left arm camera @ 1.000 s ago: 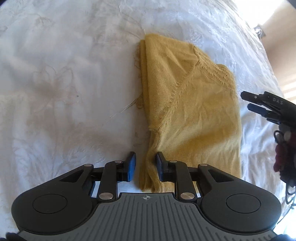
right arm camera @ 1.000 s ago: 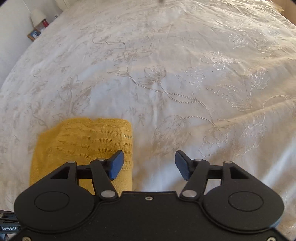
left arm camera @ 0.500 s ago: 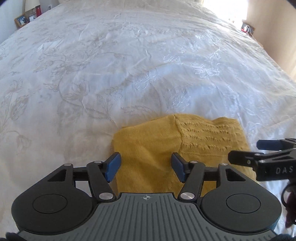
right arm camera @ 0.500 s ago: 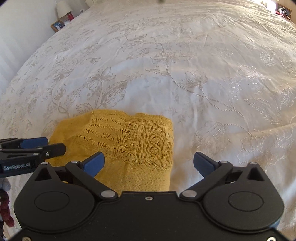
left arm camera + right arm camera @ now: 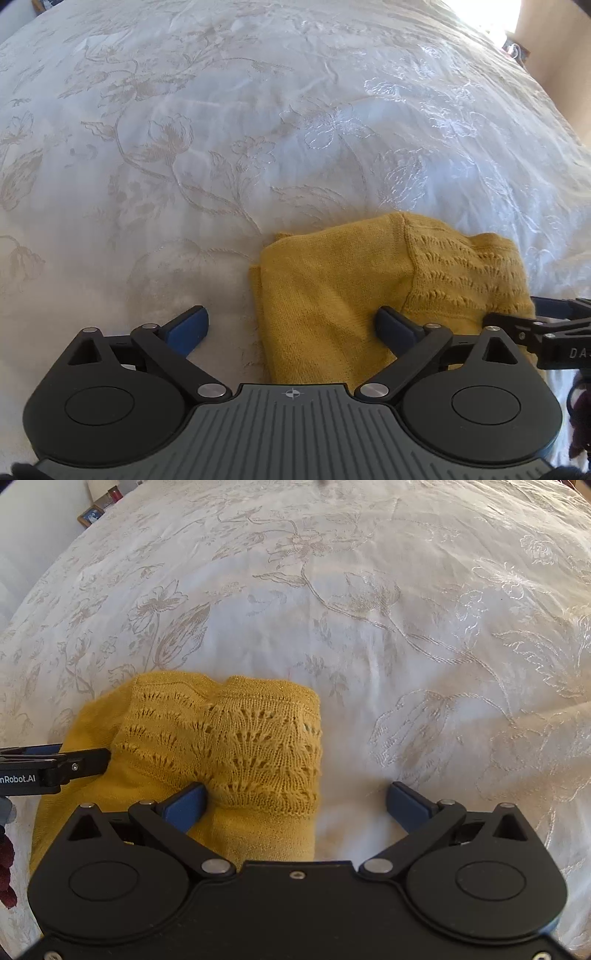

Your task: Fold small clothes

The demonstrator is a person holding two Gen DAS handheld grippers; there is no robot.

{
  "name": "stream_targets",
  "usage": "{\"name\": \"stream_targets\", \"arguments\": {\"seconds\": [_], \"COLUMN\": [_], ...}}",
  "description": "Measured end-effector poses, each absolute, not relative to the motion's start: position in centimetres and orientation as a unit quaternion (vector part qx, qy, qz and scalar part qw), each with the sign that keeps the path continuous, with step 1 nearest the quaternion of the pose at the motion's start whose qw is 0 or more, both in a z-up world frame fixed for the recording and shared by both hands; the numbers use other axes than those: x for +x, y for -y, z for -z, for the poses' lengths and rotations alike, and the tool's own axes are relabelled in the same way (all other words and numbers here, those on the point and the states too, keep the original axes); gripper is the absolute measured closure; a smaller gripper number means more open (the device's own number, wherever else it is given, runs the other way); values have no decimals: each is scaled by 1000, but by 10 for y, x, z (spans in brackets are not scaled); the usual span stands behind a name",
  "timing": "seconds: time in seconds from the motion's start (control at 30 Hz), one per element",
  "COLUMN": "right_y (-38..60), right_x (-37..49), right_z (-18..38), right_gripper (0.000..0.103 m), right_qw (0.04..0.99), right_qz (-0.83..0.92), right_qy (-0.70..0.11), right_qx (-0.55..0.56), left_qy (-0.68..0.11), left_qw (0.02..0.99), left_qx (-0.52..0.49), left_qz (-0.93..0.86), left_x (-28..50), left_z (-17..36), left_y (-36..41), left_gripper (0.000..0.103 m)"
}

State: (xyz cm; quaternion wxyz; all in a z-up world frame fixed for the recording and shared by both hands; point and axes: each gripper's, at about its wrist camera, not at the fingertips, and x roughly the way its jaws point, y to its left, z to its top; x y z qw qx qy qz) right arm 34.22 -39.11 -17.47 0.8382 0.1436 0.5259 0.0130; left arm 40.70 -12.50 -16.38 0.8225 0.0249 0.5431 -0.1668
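Observation:
A folded mustard-yellow knit garment [image 5: 332, 295] lies on the white embroidered bedspread [image 5: 221, 147]. My left gripper [image 5: 291, 326] hovers over its left edge, jaws opening wide; one blue pad is over the bedspread, the other over the knit, and neither pinches it. In the right wrist view the same yellow garment [image 5: 229, 746] shows its lace-patterned band. My right gripper [image 5: 295, 801] stands open over its right edge, the left pad on the knit, the right pad over bare cover. Each gripper's fingers appear at the edge of the other's view.
The bedspread [image 5: 406, 627] stretches far ahead and to both sides. A framed picture [image 5: 90, 515] and small items sit on a stand at the far left corner. A dark red sleeve [image 5: 5, 867] shows at the left edge.
The left gripper let go of the garment's edge and spread wide while turning and moving across it. The right gripper opened fully and sank closer to the lace band.

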Motion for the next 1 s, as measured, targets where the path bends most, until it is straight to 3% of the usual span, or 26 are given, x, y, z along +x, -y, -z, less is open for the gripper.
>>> {"name": "stream_targets", "arguments": {"seconds": [0.2,0.57,1.0], "right_y": [388,385,362], "right_x": [299,185,136], "right_z": [151,158,36], "right_gripper": [1,1,1], "right_qw": [850,821,915], "right_qz": [-4,9,-46], "right_qy": [-509,-551,-394], "right_qx": [139,148,76], "left_qy": [-525,-577,-441], "left_qw": [833,805,890], "left_qx": [59,50,50], "left_qz": [165,132,101], "left_x": [353,268,191], "left_z": [143,154,30], "left_y": [115,75,110], "left_gripper": [4,4,5]}}
